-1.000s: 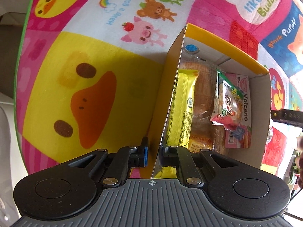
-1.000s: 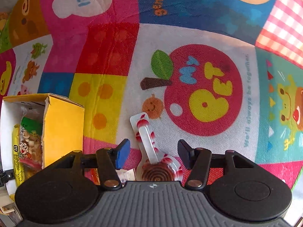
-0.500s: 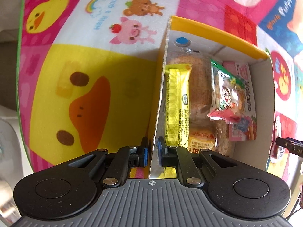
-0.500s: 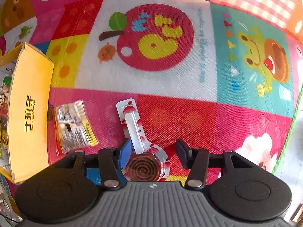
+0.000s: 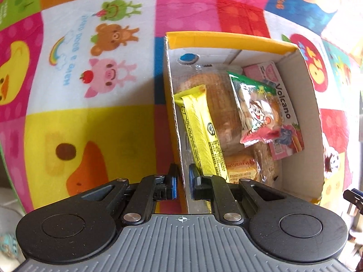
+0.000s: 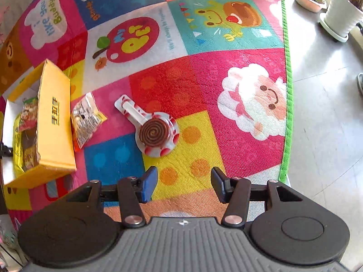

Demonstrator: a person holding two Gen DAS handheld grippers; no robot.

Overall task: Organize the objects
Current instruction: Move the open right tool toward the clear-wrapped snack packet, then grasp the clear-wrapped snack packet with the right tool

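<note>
Left wrist: left tongs (image 5: 182,182) clamped on yellow box (image 5: 175,122) wall.

We see both views brightly daylit and sharp; colours on the play mat (image 6: 181,72) are saturated; the fisheye lens bends its squares strongly at the edges; the cardboard box (image 5: 226,38) throws a dark shadow to its left in the left wrist view; the grey floor (image 6: 322,104) carries pale glare.
</note>
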